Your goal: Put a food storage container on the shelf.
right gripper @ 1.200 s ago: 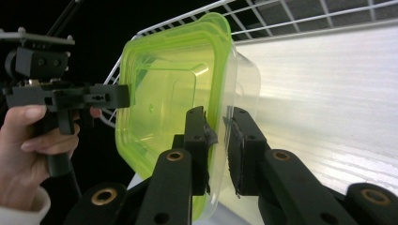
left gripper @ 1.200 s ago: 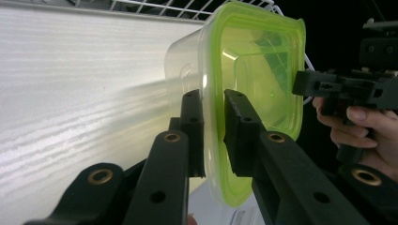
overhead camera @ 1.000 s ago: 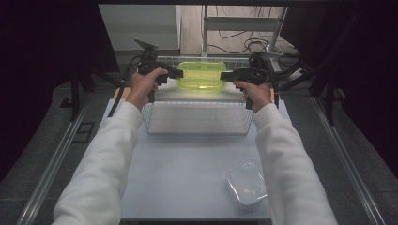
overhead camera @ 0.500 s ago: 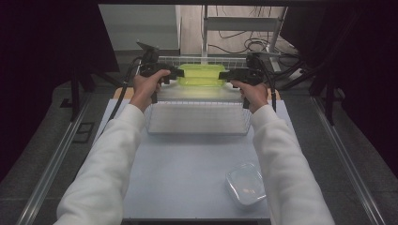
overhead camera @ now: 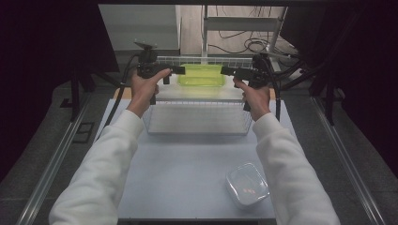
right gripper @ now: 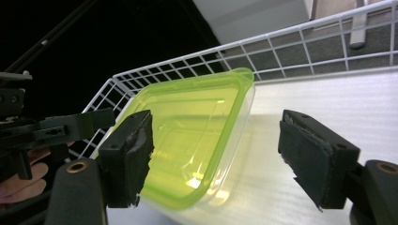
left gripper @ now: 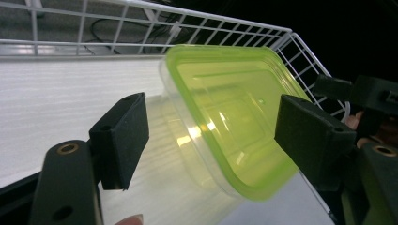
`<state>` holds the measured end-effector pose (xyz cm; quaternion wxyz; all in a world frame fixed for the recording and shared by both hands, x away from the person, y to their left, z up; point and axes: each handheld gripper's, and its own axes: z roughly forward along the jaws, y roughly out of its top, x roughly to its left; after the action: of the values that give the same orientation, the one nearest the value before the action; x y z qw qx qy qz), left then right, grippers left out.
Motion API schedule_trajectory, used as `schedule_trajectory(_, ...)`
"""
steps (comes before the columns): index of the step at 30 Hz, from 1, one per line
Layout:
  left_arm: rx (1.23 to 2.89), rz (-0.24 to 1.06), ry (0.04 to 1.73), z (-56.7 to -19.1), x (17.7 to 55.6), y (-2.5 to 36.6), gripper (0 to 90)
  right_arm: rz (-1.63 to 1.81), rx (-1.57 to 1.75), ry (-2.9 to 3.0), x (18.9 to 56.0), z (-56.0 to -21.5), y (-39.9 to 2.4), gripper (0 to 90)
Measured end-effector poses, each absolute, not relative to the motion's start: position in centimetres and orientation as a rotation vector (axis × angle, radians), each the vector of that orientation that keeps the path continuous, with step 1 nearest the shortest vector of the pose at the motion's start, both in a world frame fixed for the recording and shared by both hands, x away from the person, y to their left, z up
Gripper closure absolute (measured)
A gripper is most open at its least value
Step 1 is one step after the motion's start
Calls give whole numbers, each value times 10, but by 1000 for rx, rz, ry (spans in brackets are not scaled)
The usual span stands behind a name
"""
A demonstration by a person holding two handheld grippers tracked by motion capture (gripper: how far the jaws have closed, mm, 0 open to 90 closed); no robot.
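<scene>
A clear lidded container (overhead camera: 247, 184) sits on the pale table (overhead camera: 187, 173) near its front right corner, well apart from the white wire basket (overhead camera: 197, 119) standing farther back.

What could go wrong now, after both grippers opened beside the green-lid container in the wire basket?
1. Both jaw pairs have just been opening, and the left gripper and right gripper sit close to the ends of the green-lid container; pulling back carelessly could nudge it.
2. The wire basket wall runs close behind the container; a jaw or cable might snag the mesh.
</scene>
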<state>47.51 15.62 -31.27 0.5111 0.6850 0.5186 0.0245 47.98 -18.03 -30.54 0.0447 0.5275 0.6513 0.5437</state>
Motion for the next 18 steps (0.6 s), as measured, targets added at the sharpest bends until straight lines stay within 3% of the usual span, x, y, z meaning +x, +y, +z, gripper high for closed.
schedule_trajectory(18,1744,105,1115,-318,399,179,218,1412,1277,2255,420,-306,-209,277)
